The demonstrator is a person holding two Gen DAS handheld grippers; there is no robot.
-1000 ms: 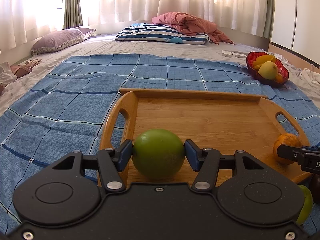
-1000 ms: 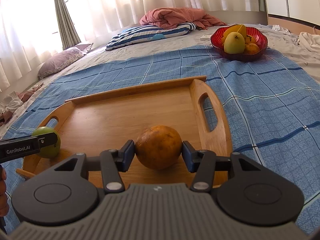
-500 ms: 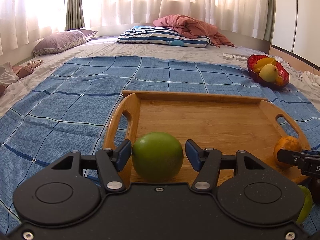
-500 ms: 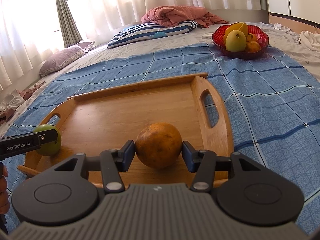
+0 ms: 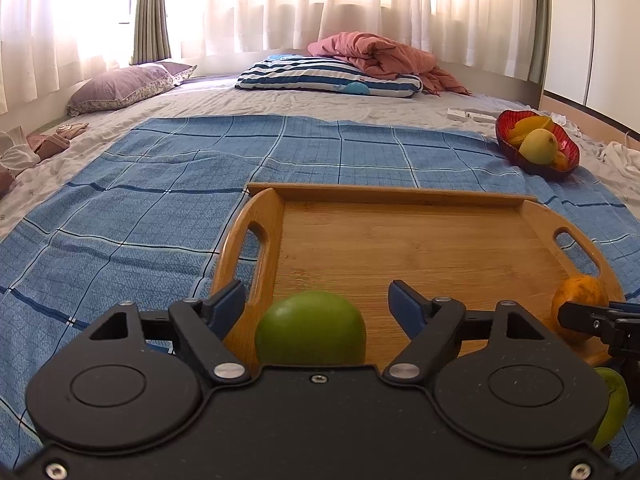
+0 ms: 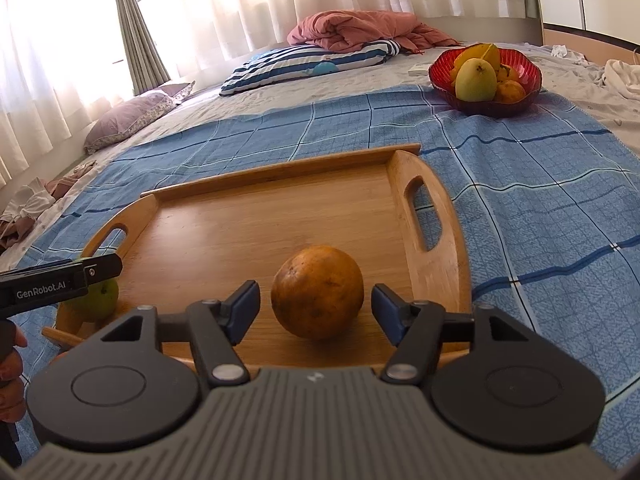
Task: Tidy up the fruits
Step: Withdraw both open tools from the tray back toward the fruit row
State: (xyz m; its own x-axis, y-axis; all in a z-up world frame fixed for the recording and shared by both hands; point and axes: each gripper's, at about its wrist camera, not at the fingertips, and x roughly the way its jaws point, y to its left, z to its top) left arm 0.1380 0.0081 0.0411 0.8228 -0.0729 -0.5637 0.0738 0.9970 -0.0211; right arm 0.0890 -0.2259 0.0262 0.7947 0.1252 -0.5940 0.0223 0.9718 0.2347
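Observation:
A wooden tray (image 5: 420, 248) (image 6: 260, 220) with two handles lies on a blue checked blanket. A green round fruit (image 5: 310, 328) (image 6: 98, 300) sits at the tray's near left corner, between the jaws of my left gripper (image 5: 316, 304). Those jaws are opening and their pads stand clear of the fruit. An orange (image 6: 318, 292) (image 5: 578, 306) rests near the tray's right end, between the jaws of my right gripper (image 6: 316, 310). These jaws are opening too, with a gap on each side of the orange.
A red bowl (image 6: 486, 74) (image 5: 538, 144) holding several yellow and orange fruits stands at the far right on the blanket (image 5: 120, 220). Another green fruit (image 5: 610, 408) lies off the tray at the lower right. Pillows and a pink quilt lie far back. A hand (image 6: 10, 376) shows at the left edge.
Both grippers have spread their jaws off the fruits. The green fruit and the orange have dropped a little and now rest on the tray. Neither hand has shifted.

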